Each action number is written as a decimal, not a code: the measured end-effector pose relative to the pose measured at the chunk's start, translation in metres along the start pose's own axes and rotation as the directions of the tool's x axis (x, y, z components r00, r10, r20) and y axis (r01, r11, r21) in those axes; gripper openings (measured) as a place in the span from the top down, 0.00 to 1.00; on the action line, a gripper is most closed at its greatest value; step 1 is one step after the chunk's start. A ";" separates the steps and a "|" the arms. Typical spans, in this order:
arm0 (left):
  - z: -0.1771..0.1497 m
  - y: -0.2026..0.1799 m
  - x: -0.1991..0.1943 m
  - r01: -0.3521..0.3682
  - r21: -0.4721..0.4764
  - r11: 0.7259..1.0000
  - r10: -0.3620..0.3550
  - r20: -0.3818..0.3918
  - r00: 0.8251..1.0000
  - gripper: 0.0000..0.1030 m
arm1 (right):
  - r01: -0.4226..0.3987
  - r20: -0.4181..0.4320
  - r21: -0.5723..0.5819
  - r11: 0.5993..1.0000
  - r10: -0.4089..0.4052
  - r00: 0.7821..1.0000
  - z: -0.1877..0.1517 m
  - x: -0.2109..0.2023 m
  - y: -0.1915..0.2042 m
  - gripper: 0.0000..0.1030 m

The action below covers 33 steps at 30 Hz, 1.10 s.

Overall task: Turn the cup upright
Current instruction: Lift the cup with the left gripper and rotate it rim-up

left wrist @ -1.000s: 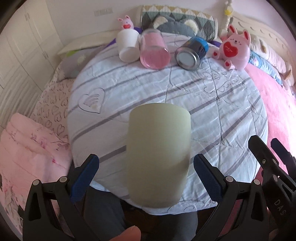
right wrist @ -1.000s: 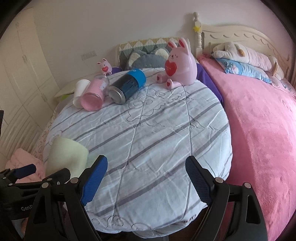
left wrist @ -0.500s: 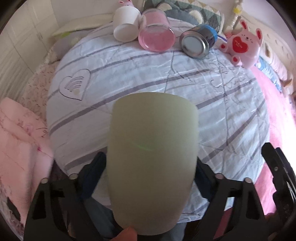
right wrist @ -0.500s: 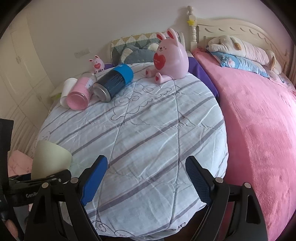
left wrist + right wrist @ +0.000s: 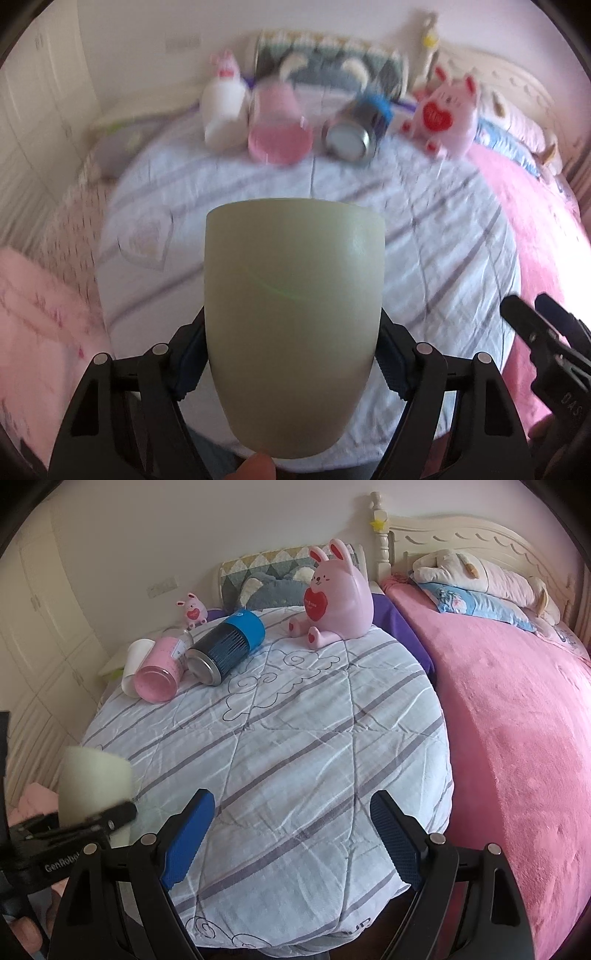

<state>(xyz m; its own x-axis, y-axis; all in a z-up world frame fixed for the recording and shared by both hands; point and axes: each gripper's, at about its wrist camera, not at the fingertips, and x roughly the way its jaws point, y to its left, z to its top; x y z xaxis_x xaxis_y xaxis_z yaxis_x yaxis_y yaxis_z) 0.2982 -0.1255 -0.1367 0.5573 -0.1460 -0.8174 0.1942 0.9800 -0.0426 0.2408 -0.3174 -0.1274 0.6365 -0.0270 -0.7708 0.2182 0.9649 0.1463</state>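
Left claw (image 5: 293,354) was clamped on the pale green cup (image 5: 293,317), held above the near left edge of the quilt (image 5: 295,746). Right claw (image 5: 291,834) was apart, empty. Cup looked light, stiff, smooth, likely slippery; best gripped mid-wall.

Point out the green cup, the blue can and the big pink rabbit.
green cup (image 5: 293,314): left wrist view, middle of its side wall.
blue can (image 5: 229,644): right wrist view, dark ribbed side as it lies on the quilt.
big pink rabbit (image 5: 343,598): right wrist view, its round body.
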 end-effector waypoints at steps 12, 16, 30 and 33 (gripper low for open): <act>-0.022 -0.009 -0.009 -0.138 0.119 0.983 0.045 0.574 0.818 0.24 | 0.055 -0.015 -0.023 0.998 -0.055 0.998 -0.009 -0.008 0.000 0.15; -0.036 -0.001 -0.009 -0.130 0.115 0.985 0.029 0.626 0.779 0.24 | 0.085 -0.037 -0.055 0.995 -0.087 0.996 -0.017 -0.009 0.005 0.15; -0.059 0.021 -0.003 -0.034 0.097 0.995 -0.026 0.552 0.833 0.23 | 0.122 -0.041 -0.120 0.985 -0.128 0.991 -0.031 -0.024 0.032 0.15; -0.066 0.025 -0.006 -0.027 0.104 0.994 -0.035 0.554 0.831 0.23 | 0.120 -0.043 -0.125 0.985 -0.127 0.991 -0.034 -0.026 0.038 0.15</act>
<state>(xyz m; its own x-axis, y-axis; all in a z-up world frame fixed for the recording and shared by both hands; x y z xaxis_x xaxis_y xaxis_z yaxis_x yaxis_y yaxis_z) 0.2460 -0.0910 -0.1707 0.9041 -0.2308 -0.3596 0.2617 0.9644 0.0391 0.2080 -0.2709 -0.1230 0.5715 -0.1377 -0.8090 0.1989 0.9797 -0.0262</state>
